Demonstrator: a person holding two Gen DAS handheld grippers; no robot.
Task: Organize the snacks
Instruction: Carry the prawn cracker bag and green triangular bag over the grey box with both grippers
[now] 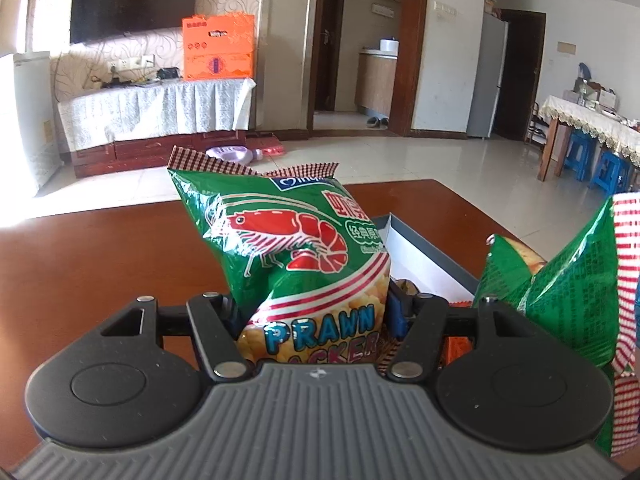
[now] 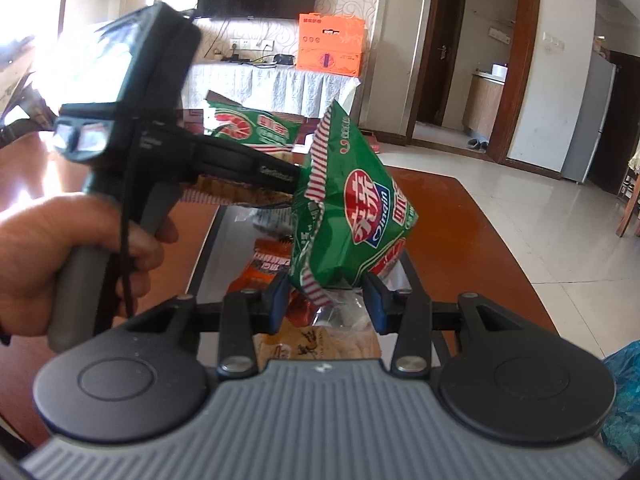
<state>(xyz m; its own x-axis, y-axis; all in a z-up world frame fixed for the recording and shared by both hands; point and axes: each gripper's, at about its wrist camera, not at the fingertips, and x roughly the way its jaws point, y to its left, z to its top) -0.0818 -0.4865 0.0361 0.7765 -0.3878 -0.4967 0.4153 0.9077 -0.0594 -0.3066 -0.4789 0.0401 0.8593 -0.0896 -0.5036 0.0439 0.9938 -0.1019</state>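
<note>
While both grippers hang over the brown table (image 1: 100, 248), a shallow box (image 1: 424, 256) of mixed snack packets (image 2: 272, 268) lies under them, its rim close below the bags. The left gripper (image 1: 316, 312) pinches a green prawn cracker bag (image 1: 288, 240) upright; the right gripper (image 2: 326, 296) clamps a second green bag (image 2: 352, 216), tilted. The person's hand (image 2: 60, 264) and the left tool crowd the box's left side; bare tabletop spreads to the right. Both bags are puffed, with red-checked seams.
</note>
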